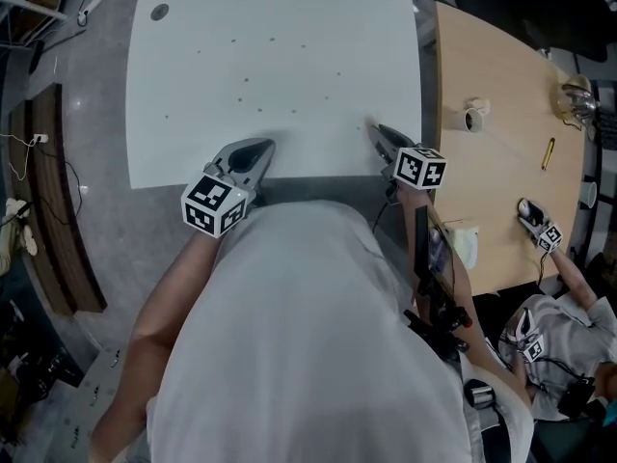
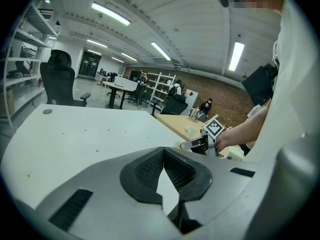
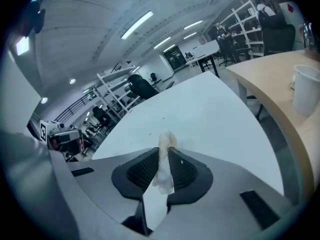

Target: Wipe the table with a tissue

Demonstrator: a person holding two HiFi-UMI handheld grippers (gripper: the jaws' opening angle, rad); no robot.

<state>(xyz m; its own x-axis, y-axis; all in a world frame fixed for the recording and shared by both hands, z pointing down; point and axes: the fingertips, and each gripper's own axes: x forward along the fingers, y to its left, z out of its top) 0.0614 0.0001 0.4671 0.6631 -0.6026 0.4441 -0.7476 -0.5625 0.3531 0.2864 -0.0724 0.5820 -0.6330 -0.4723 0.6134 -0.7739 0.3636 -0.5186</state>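
The white table (image 1: 289,56) carries several small dark specks (image 1: 246,80) across its middle. Both grippers hover at its near edge. My left gripper (image 1: 253,150) is shut with nothing between its jaws; in the left gripper view its tips (image 2: 163,151) meet over the bare tabletop (image 2: 75,134). My right gripper (image 1: 378,135) is shut on a crumpled white tissue (image 3: 162,164), which sticks up past the tips (image 3: 164,146) over the white table (image 3: 200,114). The tissue is too small to make out in the head view.
A wooden table (image 1: 492,143) adjoins on the right, with a small roll (image 1: 472,117), a yellow pen (image 1: 548,152) and a white cup (image 3: 305,96). Another person (image 1: 549,336) sits at its near end. A black office chair (image 2: 60,81) stands beyond the far left corner.
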